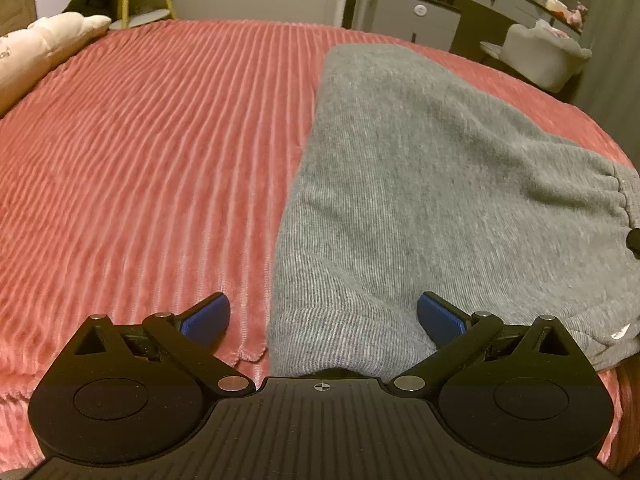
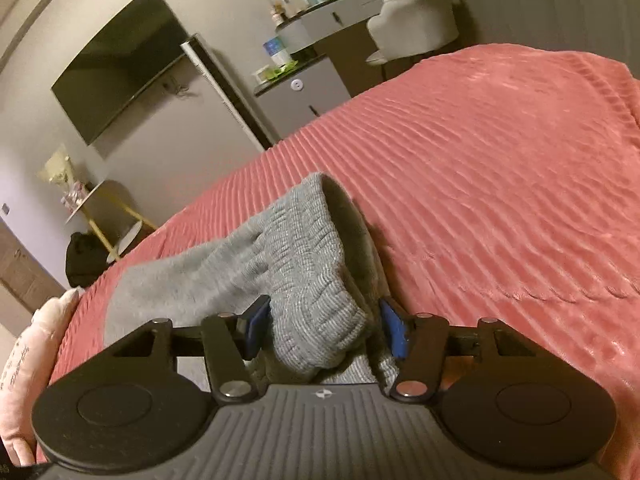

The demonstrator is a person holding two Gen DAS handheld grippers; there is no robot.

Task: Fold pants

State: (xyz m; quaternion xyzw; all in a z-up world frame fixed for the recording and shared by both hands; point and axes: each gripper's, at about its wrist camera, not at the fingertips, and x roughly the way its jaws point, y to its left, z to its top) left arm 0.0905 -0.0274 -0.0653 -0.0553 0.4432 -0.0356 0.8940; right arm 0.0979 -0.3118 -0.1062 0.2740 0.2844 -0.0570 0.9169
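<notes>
Pants [image 1: 420, 184] in grey knit lie on the right half of the bed from my left camera, flat along the ribbed coral-pink blanket [image 1: 152, 152] that covers the whole mattress and fills most of both views. Beyond the far edge I see pale grey walls, a dark flat screen [image 2: 116, 68] mounted on one of them, and a grey cabinet [image 1: 416, 24] with a bottle and small clutter on top, next to a long dresser shelf. A cream upholstered chair [image 1: 544, 56] stands beside the bed's far corner, and a small round side table with yellow legs [image 1: 140, 4] sits at the other end. A pale pink pillow [image 1: 40, 52] rests at the blanket's left margin. My left gripper [image 1: 323, 318] has its jaws spread wide, one blue pad over the blanket, the other over the cloth, gripping nothing. My right gripper [image 2: 325, 326] stands half-closed around a bunched ribbed cuff [image 2: 316, 280]; I cannot tell whether the pads press it.
</notes>
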